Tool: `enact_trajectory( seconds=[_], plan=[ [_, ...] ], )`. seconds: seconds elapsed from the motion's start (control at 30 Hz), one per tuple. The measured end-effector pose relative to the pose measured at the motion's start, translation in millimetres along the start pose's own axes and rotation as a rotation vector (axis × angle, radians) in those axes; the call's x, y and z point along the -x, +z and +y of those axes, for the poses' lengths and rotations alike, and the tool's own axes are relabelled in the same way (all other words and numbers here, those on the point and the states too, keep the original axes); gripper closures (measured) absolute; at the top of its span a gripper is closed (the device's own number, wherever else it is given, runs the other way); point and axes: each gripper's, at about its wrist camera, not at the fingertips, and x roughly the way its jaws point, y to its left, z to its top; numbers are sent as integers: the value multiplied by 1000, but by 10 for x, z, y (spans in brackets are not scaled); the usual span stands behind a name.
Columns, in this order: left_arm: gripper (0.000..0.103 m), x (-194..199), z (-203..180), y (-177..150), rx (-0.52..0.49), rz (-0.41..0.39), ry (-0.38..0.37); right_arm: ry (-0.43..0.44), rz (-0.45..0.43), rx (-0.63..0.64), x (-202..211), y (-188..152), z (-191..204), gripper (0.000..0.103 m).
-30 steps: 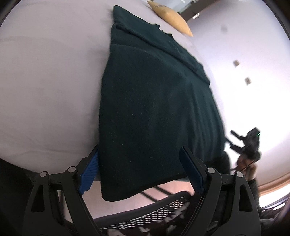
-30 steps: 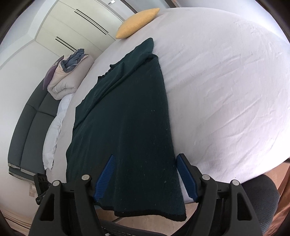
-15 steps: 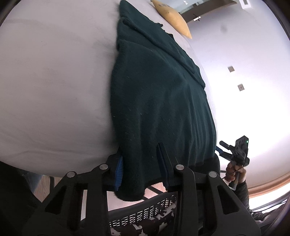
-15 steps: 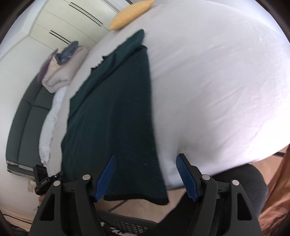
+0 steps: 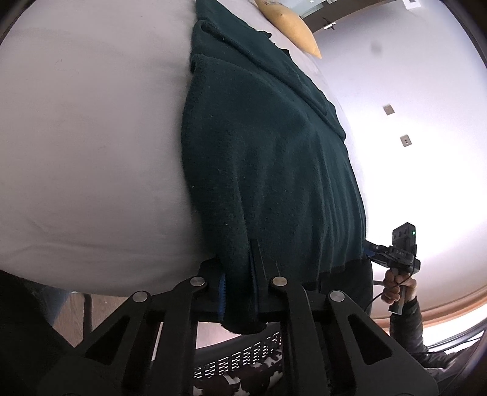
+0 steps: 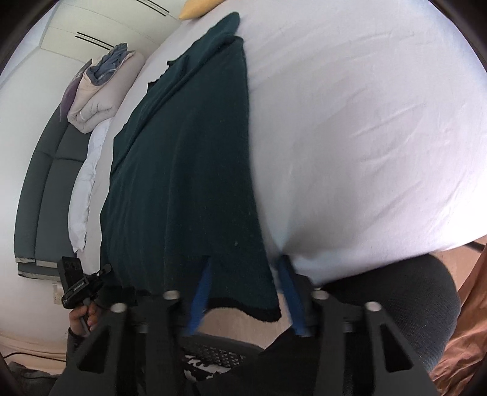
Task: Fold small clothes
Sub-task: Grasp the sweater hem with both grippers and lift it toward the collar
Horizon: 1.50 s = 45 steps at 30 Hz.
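Observation:
A dark green garment [image 5: 268, 158] lies stretched along the white bed [image 5: 91, 137], its near hem hanging over the bed's edge. My left gripper [image 5: 240, 292] is shut on the hem's left corner, the cloth pinched between its blue pads. In the right wrist view the same garment [image 6: 188, 146] hangs down between the fingers of my right gripper [image 6: 243, 286]. Its jaws stand a little apart around the hem's right corner, blurred. The right gripper also shows in the left wrist view [image 5: 371, 252], at the hem's far corner.
A yellow cushion [image 5: 289, 24] lies at the bed's far end. A folded duvet [image 6: 100, 91] sits on a grey sofa [image 6: 45, 182] left of the bed. A mesh chair [image 6: 426, 295] stands under my grippers at the bed's near edge.
My left gripper has closed onto the hem's left corner. My right gripper's jaws have narrowed around the hem's right corner, and the cloth is now pulled taut.

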Motion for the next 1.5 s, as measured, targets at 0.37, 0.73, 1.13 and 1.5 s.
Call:
enact_trajectory(
  seconds=[0.37, 0.73, 1.13, 1.5],
  plan=[
    [96, 253, -243, -67, -57, -42, -41, 104, -156, -8, 398, -148, -11, 95],
    [96, 314, -249, -127, -63, -39, -76, 140, -183, 7, 517, -164, 3, 96],
    [96, 624, -313, 282, -6, -140, -283, 368, -284, 15, 757, 315, 316, 96],
    [96, 599, -260, 1283, 132, -249, -405, 436, -321, -35, 428, 1517, 662, 96]
  ],
)
